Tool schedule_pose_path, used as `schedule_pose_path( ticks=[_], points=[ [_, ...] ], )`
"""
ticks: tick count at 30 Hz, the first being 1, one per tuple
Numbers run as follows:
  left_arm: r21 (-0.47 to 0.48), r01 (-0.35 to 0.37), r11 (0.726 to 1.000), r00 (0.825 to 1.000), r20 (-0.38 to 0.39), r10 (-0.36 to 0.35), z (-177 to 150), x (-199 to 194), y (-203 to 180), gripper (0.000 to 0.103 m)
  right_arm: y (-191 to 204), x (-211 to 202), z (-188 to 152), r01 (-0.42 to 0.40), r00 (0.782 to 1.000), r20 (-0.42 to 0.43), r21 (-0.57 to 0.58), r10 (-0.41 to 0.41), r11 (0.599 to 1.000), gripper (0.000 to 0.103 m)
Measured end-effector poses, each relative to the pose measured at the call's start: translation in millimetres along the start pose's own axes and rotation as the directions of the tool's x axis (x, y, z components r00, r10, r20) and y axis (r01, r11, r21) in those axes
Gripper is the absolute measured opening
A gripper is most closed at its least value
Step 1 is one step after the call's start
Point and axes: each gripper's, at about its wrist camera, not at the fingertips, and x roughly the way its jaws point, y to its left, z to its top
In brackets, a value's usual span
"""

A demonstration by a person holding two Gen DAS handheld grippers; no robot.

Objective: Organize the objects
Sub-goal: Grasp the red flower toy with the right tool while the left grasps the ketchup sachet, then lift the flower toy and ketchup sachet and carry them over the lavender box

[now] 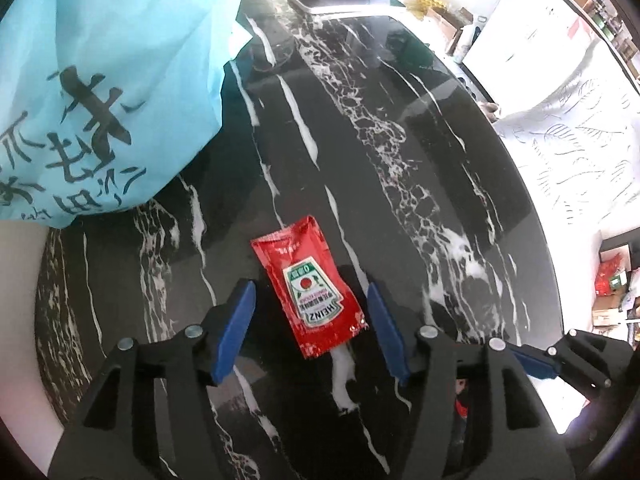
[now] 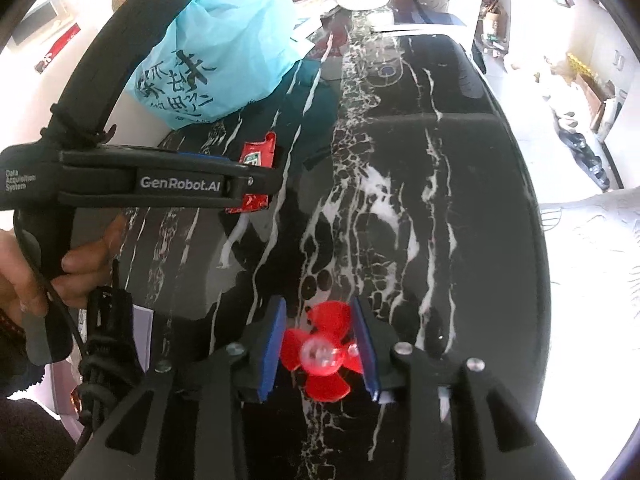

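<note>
lying between left claw point(image 1: 311, 292) pads untouched, ketchup packet point(image 1: 310, 292)

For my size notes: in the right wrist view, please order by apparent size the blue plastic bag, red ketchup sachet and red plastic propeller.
1. Blue plastic bag
2. Red plastic propeller, enlarged by nearness
3. Red ketchup sachet, partly hidden

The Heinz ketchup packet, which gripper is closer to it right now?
Left. The left gripper straddles the Heinz ketchup packet lying on the marble table, jaws open either side. The right gripper sits farther along the table, around a red propeller toy.
</note>
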Motion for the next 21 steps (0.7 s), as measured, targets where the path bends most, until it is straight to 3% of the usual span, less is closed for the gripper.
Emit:
schedule_pose_path(
  ticks=[7, 9, 14, 17, 21],
  points=[
    [0.054, -0.031, 0.998, 0.999, 0.014, 0.031, 0, 5, -12, 0.056, 0, -1, -3, 0.01, 0.999, 0.034, -0.009, -0.01, 1.0, 0.036],
    [0.077, -0.025, 0.997, 1.0, 0.02, 0.023, 0, 5, -15, 0.043, 1, -2, -5, 0.014, 0.999, 0.047, -0.01, -0.013, 1.0, 0.036],
    [0.1, -0.008, 0.995, 1.0, 0.016, 0.007, 11, 7, -16, 0.028, 0, -2, -7, 0.009, 0.998, 0.064, 0.005, -0.01, 1.0, 0.036],
    [0.096, 0.009, 0.995, 1.0, -0.004, -0.008, 17, 8, -17, 0.026, -2, -2, -7, 0.031, 0.997, 0.072, 0.008, -0.032, 0.999, 0.021],
    [0.073, 0.054, 0.996, 0.998, -0.044, -0.051, 18, 8, -17, 0.023, -10, -2, -5, -0.003, 0.999, 0.051, 0.075, -0.001, 0.997, 0.02]
  ],
)
